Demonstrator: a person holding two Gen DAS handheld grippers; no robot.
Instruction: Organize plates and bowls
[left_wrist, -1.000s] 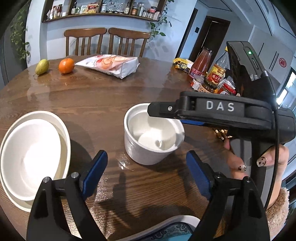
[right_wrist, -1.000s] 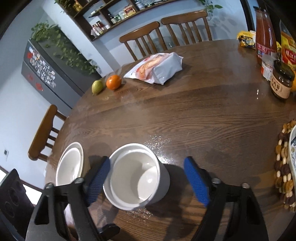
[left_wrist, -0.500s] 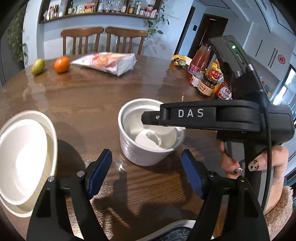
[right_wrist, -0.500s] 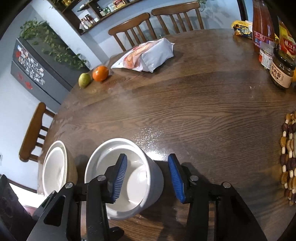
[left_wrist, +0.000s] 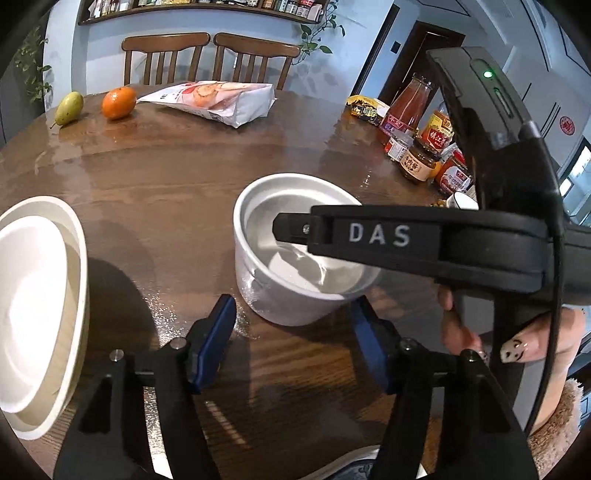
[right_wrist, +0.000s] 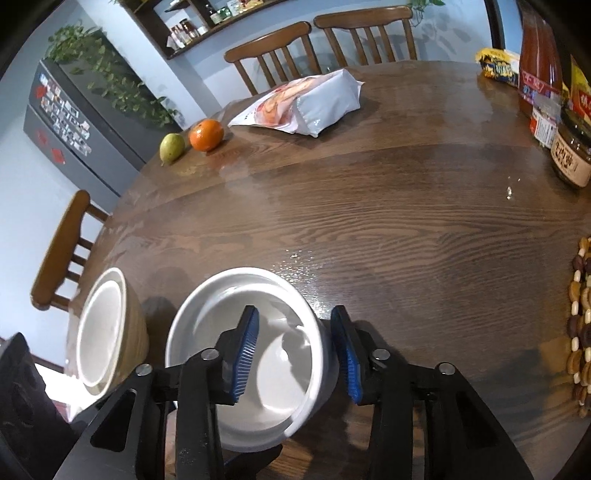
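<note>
Straddling the right-hand wall of the white bowl (right_wrist: 195, 325) with the right gripper (right_wrist: 295, 332): one of its blue fingers (right_wrist: 245, 354) dipped inside, the other just outside. Just closing in on that wall, with the outer pad at the wall and the inner one seemingly short of it. Likely a rim pinch, well suited to a deep, straight-sided bowl.

Standing upright on the worktop (right_wrist: 369, 221), just right of the stacked bowls (right_wrist: 107, 332) and probably bound for that stack.

Waiting just short of the white bowl's near side with the left gripper (left_wrist: 292, 325), fingers half spread and just narrowing, nothing between them; perhaps kept close to steady the load.

Well beyond the white bowl: a pear (left_wrist: 68, 108), an orange (left_wrist: 118, 102), a snack bag (left_wrist: 218, 101) and jars (left_wrist: 417, 164), clear of the work.
</note>
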